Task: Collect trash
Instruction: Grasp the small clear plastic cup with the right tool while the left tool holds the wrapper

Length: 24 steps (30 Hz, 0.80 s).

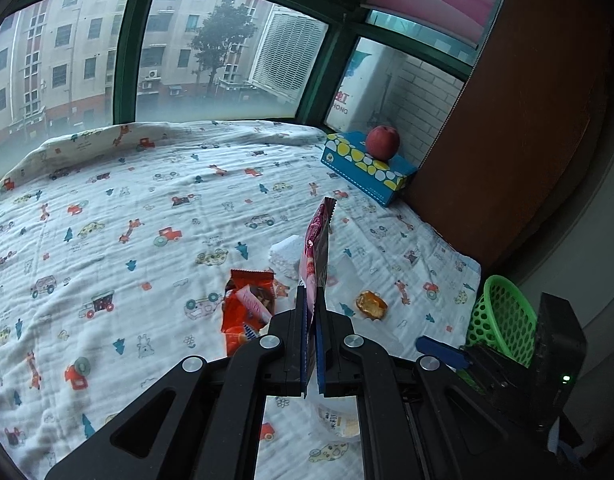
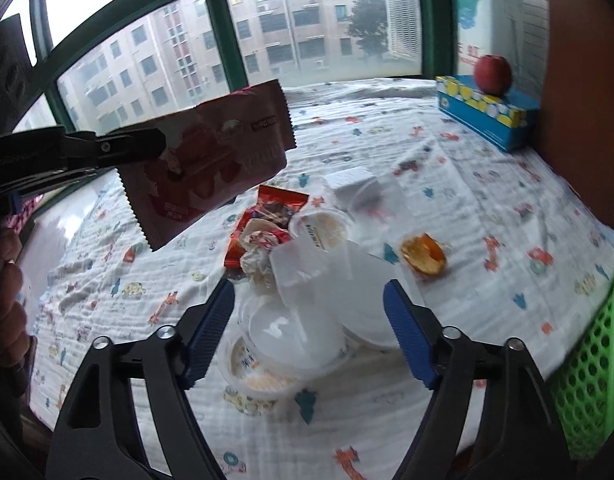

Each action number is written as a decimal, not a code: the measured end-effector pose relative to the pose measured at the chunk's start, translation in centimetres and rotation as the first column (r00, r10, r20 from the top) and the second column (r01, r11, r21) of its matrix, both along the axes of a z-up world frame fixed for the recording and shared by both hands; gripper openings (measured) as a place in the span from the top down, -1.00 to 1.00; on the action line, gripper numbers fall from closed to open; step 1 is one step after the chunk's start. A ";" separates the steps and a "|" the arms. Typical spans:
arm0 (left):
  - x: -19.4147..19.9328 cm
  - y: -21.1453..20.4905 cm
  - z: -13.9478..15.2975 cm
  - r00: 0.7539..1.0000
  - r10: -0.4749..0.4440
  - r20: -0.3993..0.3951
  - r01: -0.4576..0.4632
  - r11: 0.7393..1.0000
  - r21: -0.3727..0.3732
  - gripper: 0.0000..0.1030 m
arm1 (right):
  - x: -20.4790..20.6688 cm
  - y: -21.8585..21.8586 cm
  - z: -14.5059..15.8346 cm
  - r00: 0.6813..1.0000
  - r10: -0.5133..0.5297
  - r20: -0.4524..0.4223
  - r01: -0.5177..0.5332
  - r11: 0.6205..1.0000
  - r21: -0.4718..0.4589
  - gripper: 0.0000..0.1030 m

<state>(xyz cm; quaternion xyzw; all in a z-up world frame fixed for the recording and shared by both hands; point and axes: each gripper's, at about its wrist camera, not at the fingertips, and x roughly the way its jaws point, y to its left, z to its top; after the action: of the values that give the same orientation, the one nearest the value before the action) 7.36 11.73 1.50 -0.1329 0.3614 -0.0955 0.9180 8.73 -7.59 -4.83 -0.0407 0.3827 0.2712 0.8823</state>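
Observation:
My left gripper (image 1: 311, 304) is shut on a pink snack wrapper (image 1: 318, 248) and holds it upright above the table; the right wrist view shows the wrapper (image 2: 211, 164) in the air at upper left. My right gripper (image 2: 309, 304) is open, its blue fingers either side of clear plastic cups (image 2: 307, 304) lying on the patterned cloth. An orange wrapper pile (image 1: 247, 308) (image 2: 267, 220), a white foam block (image 1: 285, 256) (image 2: 349, 180) and an orange peel piece (image 1: 371, 304) (image 2: 423, 256) lie on the cloth. A green mesh basket (image 1: 503, 320) (image 2: 591, 368) stands at the table's right edge.
A blue tissue box (image 1: 367, 166) (image 2: 487, 110) with a red apple (image 1: 383, 142) (image 2: 493, 74) on it sits at the far right by a brown cabinet (image 1: 527, 120). A window with a green frame (image 1: 127, 48) runs behind the table.

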 end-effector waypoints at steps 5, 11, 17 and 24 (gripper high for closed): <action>-0.2 0.8 0.0 1.000 0.012 0.003 -0.012 1.000 -0.010 0.93 | 0.9 1.3 -0.8 1.000 0.012 0.004 -0.012 0.999 -0.047 -0.20; -0.3 0.7 -0.2 1.000 0.011 -0.001 -0.011 1.000 -0.020 0.93 | 0.9 1.2 -1.0 1.000 0.015 0.001 -0.015 0.998 -0.056 0.35; -0.5 0.1 0.5 1.000 -0.003 0.010 0.003 1.000 -0.020 0.93 | 0.0 -0.4 0.2 1.000 0.008 -0.002 -0.008 1.000 0.013 0.36; -0.2 -2.3 2.0 0.998 -0.055 0.037 0.056 0.998 -0.019 0.93 | -1.6 -3.6 2.5 1.000 -0.018 0.006 0.017 0.994 0.109 0.36</action>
<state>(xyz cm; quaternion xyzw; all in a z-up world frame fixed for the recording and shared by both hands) 7.12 9.40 3.49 -0.1303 0.3471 -0.1271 0.9200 7.14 -11.17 -2.36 0.0099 0.3646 0.2838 0.8868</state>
